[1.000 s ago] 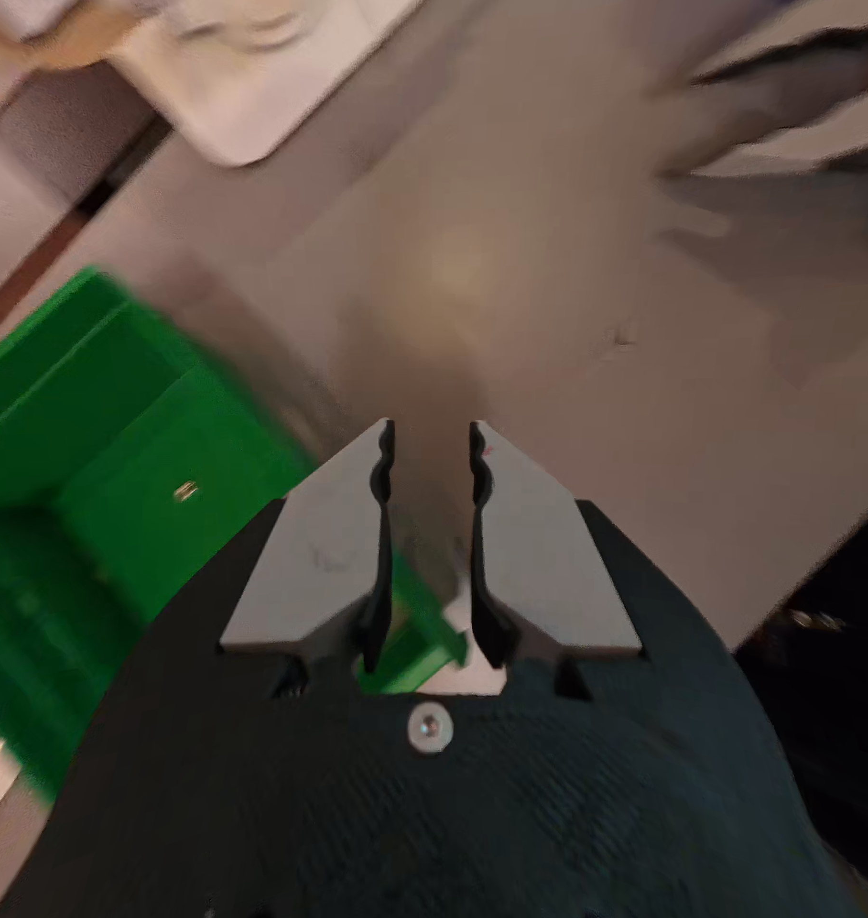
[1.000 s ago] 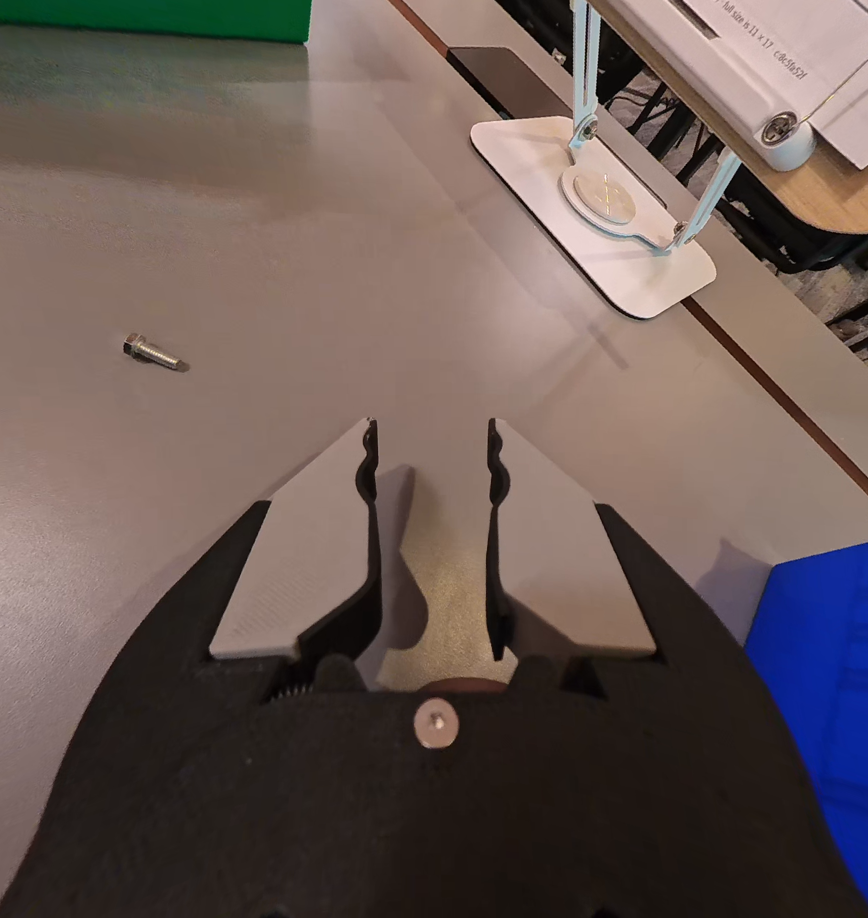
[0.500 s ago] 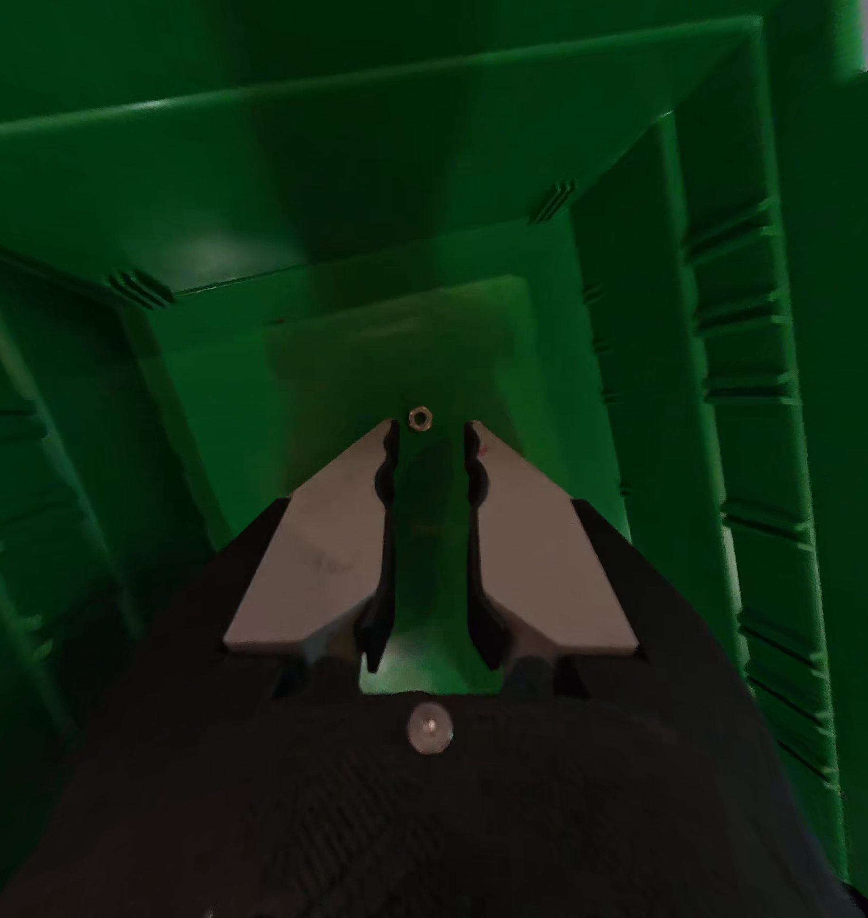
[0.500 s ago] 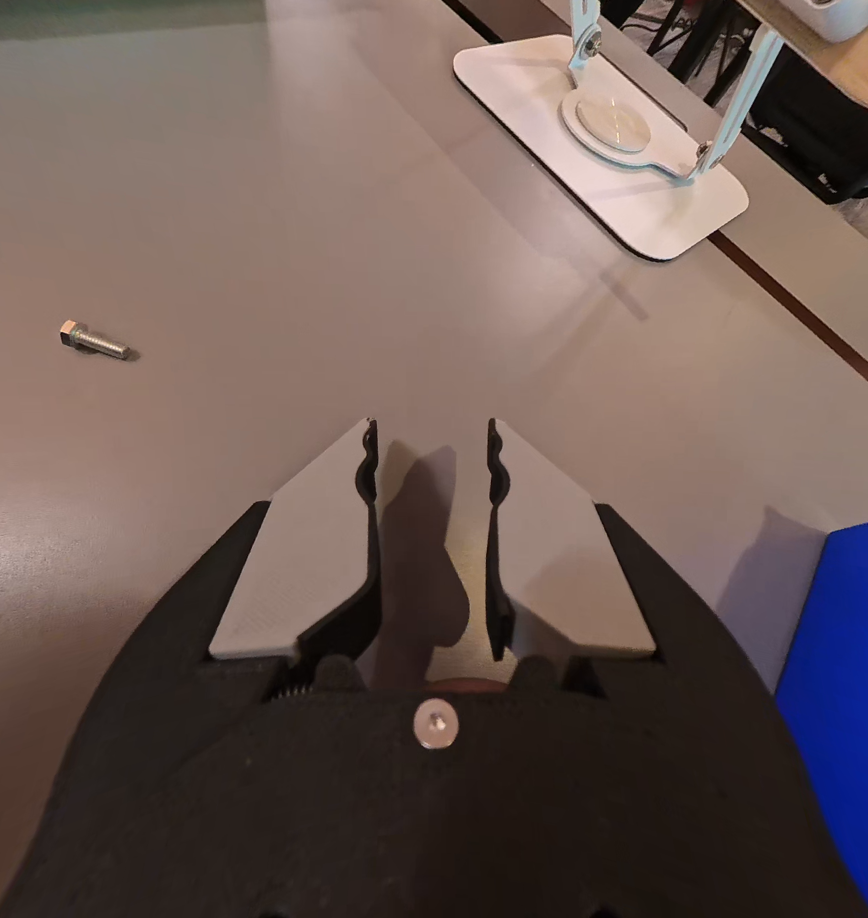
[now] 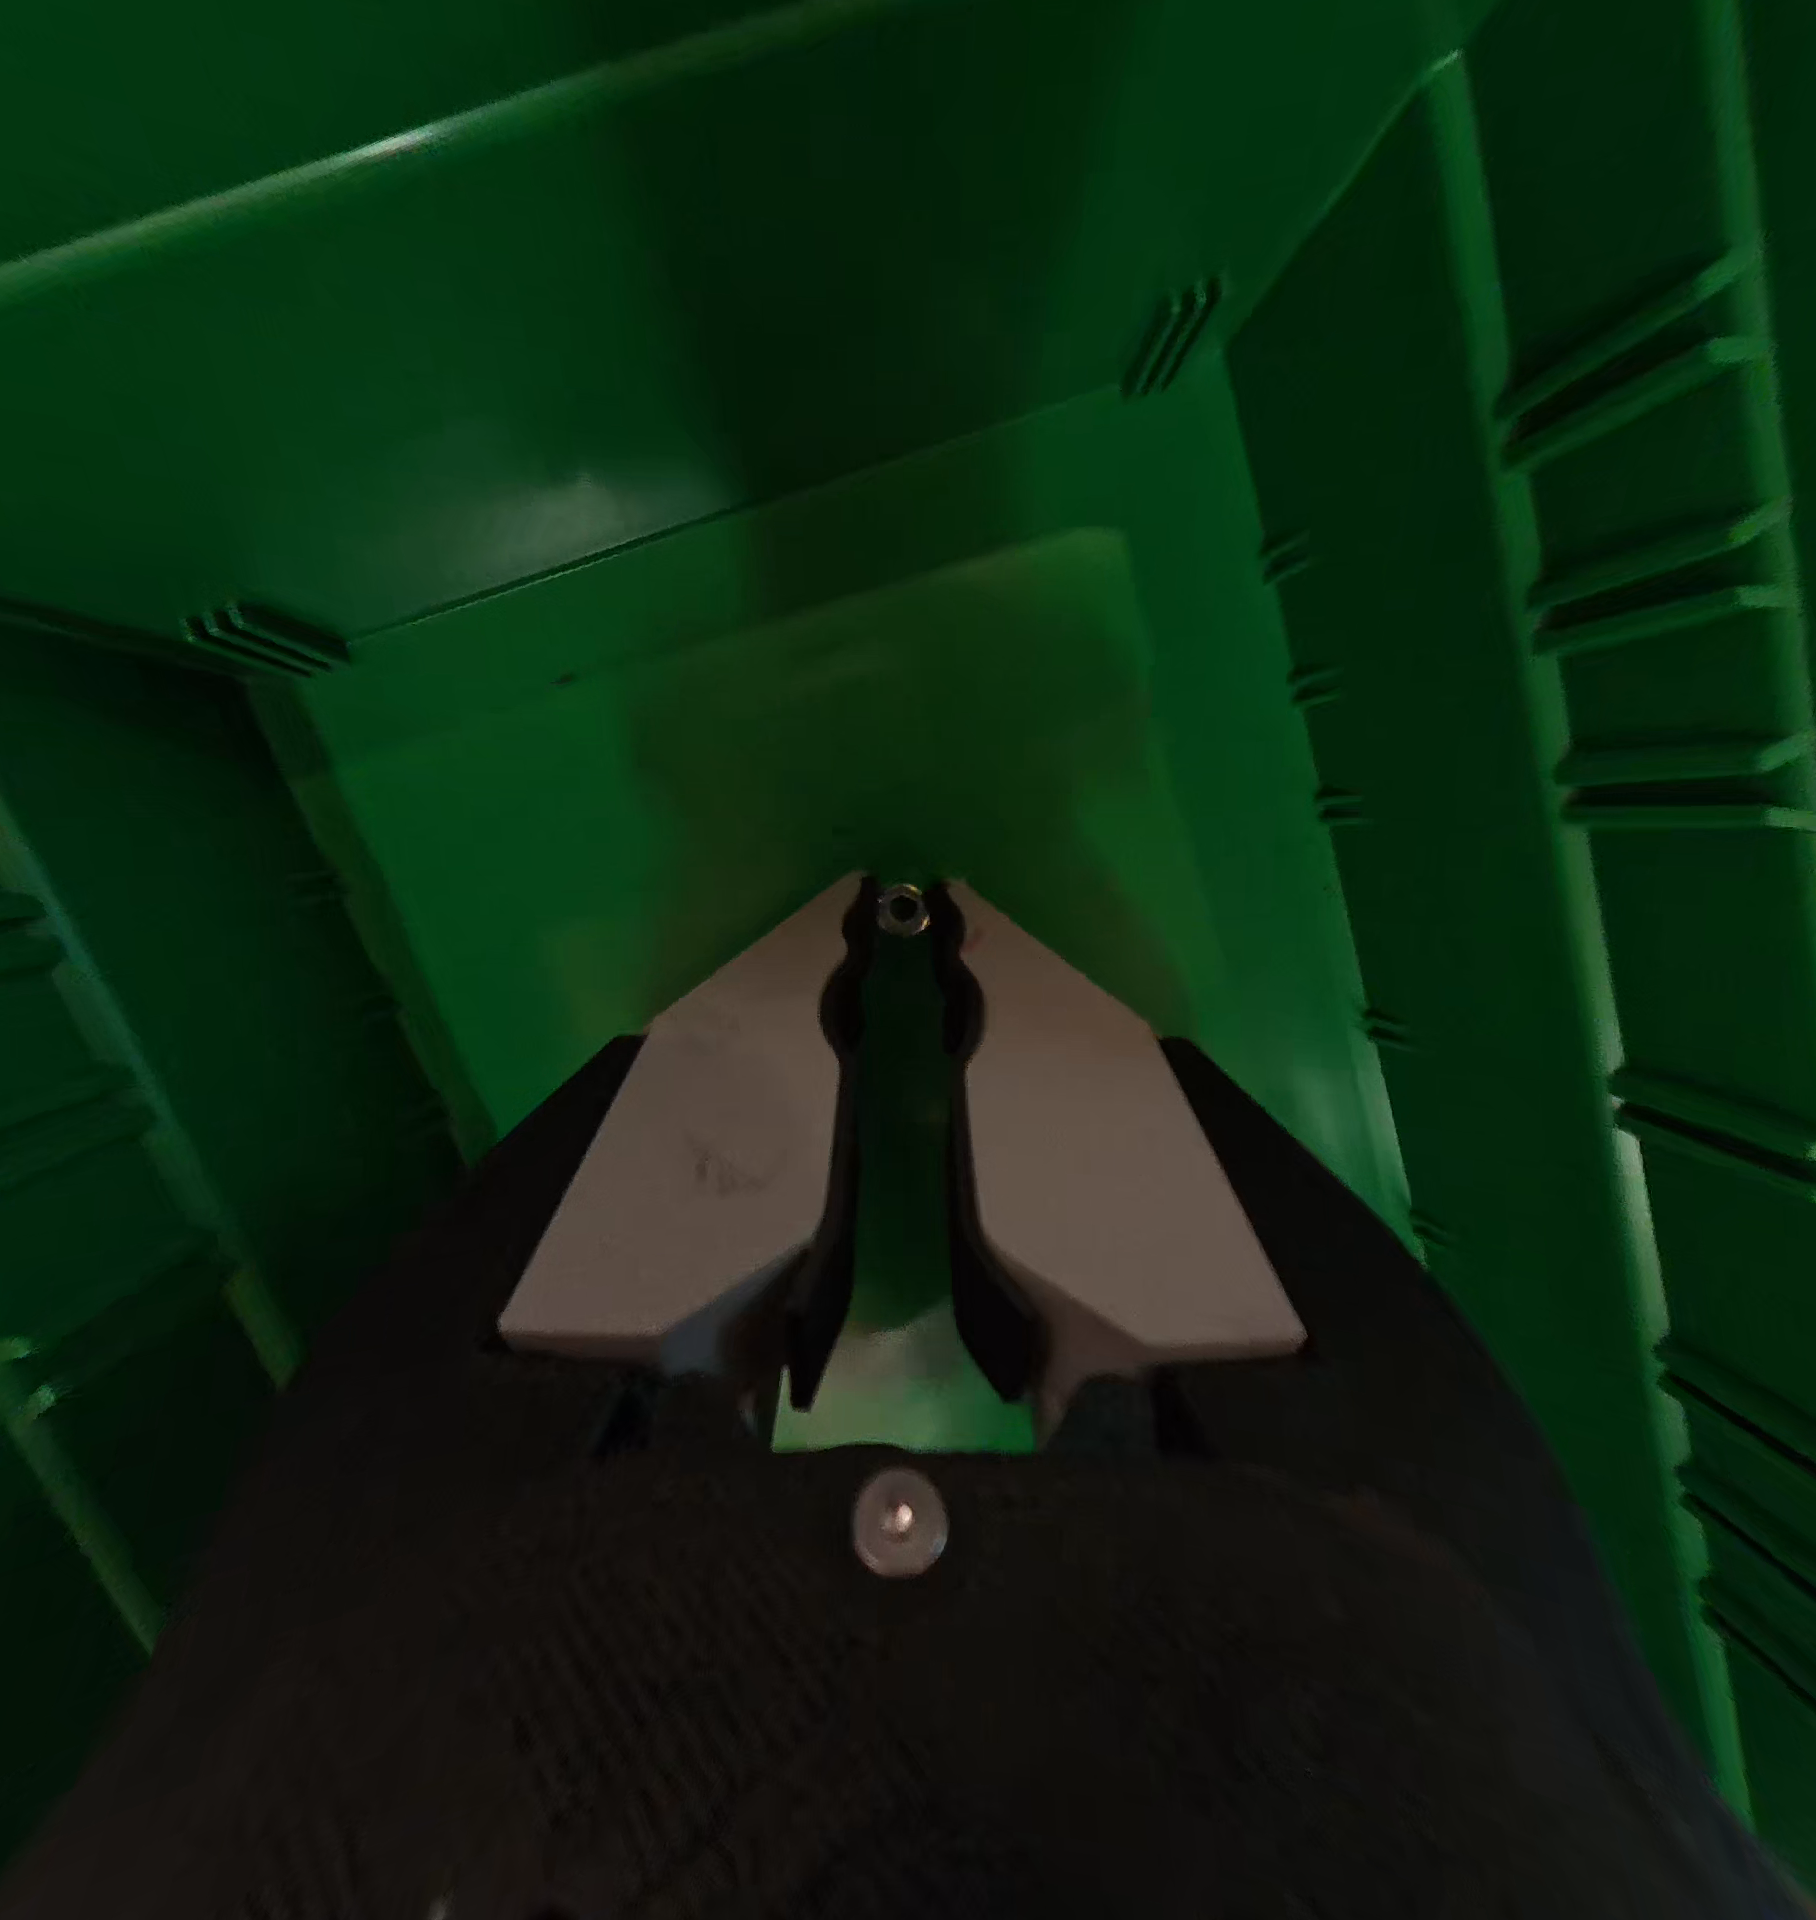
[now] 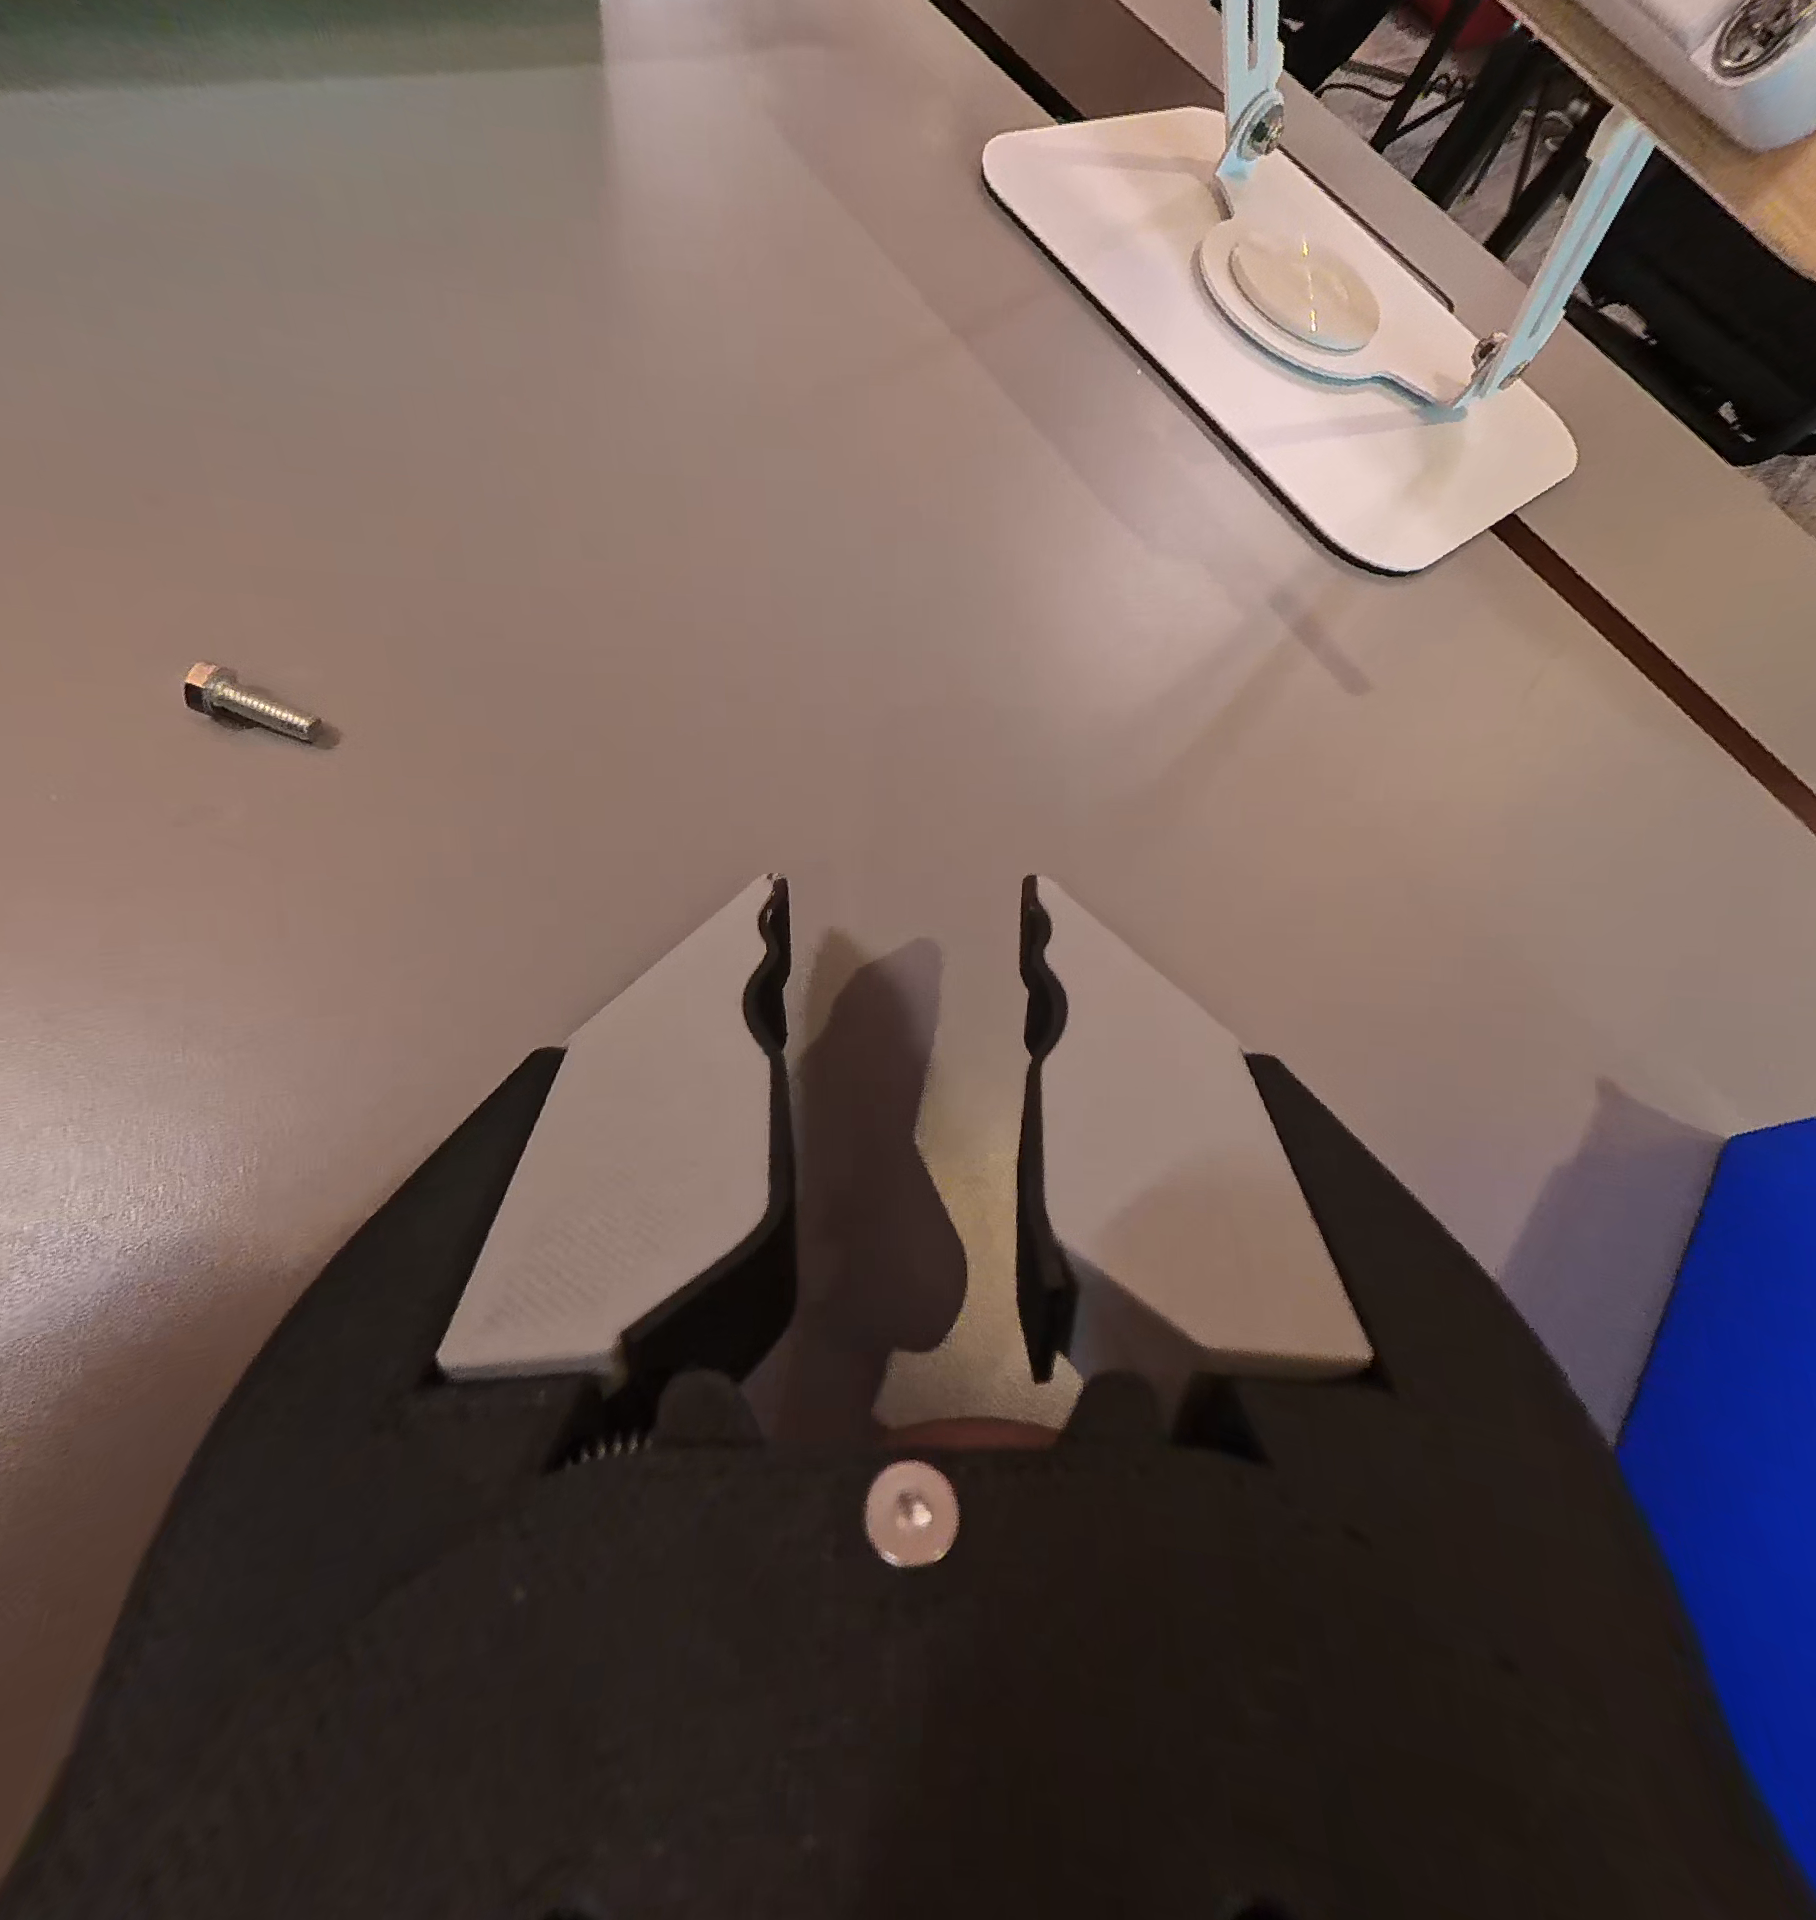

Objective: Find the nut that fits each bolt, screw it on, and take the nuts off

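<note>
In the left wrist view my left gripper [image 5: 903, 902] reaches down inside a green bin [image 5: 675, 436]. Its fingertips are closed on a small silver nut [image 5: 903, 914] at the bin floor; the nut fills the narrow gap between the tips. In the right wrist view my right gripper [image 6: 902, 894] is open and empty, low over the grey table [image 6: 675, 468]. A small silver hex bolt [image 6: 249, 704] lies on the table well to the left of it and a little ahead.
The green bin's ribbed walls [image 5: 1662, 831] close in around the left gripper. A white stand base [image 6: 1288, 322] with pale blue struts stands at the table's far right. A blue bin [image 6: 1756, 1455] is close on the right gripper's right. My hands' fingertips stand some 45 cm from each other. The left gripper is farther from the small silver hex bolt [image 6: 249, 704], some 35 cm, than the right, some 11 cm.
My left gripper swung from over the table into the green bin, went down to the nut and narrowed its fingers around it. My right gripper drifted slightly and stays open.
</note>
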A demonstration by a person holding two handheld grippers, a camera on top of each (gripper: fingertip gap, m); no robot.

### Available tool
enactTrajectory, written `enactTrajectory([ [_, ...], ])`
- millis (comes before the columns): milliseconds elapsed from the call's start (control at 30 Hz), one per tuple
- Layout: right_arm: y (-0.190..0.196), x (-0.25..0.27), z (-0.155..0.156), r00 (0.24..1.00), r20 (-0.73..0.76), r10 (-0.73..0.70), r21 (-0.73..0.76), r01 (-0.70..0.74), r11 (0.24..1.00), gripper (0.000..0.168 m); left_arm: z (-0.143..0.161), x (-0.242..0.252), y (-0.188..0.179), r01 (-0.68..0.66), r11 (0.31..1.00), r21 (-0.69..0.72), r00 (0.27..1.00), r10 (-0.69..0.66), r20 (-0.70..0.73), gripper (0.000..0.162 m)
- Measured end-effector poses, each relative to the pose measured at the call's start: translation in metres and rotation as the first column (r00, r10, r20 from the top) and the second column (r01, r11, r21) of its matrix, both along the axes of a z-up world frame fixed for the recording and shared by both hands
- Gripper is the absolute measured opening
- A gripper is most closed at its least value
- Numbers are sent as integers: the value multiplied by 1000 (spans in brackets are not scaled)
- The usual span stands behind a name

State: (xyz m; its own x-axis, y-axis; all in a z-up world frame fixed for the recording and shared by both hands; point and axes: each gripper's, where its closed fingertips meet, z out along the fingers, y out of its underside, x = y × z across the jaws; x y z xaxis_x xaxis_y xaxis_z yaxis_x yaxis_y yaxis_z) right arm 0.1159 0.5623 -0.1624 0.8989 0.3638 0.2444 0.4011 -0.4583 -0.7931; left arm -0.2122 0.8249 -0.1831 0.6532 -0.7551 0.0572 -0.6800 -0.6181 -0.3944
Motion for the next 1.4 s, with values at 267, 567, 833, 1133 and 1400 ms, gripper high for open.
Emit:
enactTrajectory([
  [267, -1, 1, 6, 1000, -8, -1, 20, 1, 1000, 41, -1, 1, -3, 12, 1000, 5, 998, -11, -58, 13],
  [567, -1, 1, 8, 1000, -5, 0, 24, 1, 1000, 41, -2, 0, -2, 39, 998, 48, 994, -34, -104, 8],
  [833, 0, 3, 5, 1000, -3, -8, 19, 8, 1000, 41, -1, -8, -2, 101, 990, 101, 973, -77, -218, 8],
  [1133, 1, 11, 7, 999, -15, -29, 22, 29, 999, 40, 96, 12, -31, 126, 923, 363, 992, -112, -60, 8],
  [1400, 1, 16, 14, 999, 8, -45, 49, 45, 998, 40, 105, 157, -165, 536, 786, 309, 832, -554, -34, 8],
])
